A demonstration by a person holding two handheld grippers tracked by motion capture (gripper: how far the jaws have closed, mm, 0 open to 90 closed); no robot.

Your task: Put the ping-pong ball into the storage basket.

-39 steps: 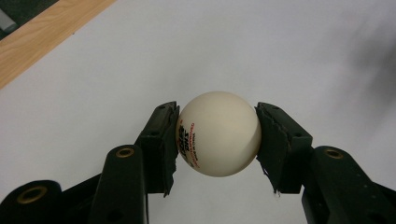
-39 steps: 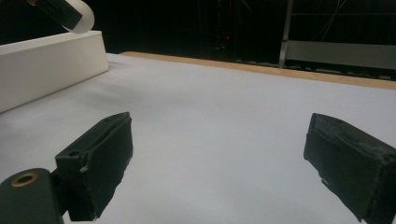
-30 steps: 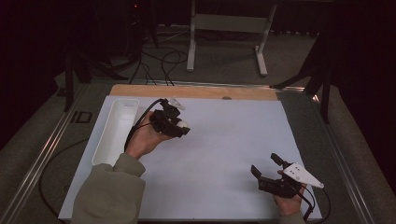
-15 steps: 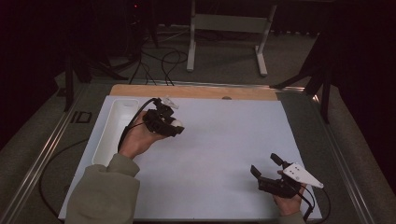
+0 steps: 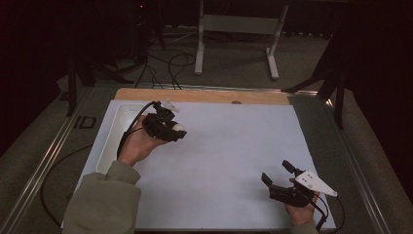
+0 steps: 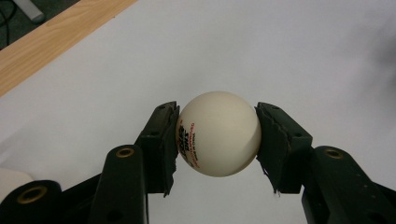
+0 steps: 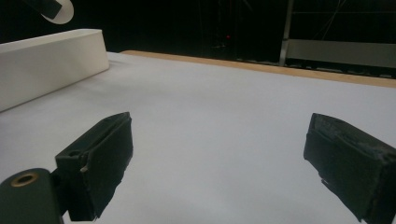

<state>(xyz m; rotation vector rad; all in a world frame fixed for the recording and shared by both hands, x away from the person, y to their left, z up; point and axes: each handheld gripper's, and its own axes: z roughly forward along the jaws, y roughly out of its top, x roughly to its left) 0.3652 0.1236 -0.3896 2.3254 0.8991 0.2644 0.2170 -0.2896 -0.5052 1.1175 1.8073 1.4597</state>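
Ball [image 6: 218, 134] clamped in left gripper [image 5: 170, 129], right gripper [image 5: 281, 178] spread wide, nothing between

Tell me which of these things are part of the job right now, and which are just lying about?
In the job:
- ball, clamped in the left gripper
- white tray, beside that hand

Lying about:
- right gripper, open, holding nothing, resting near the table's front edge
- white sheet covering the table
- metal stand and cables on the floor behind
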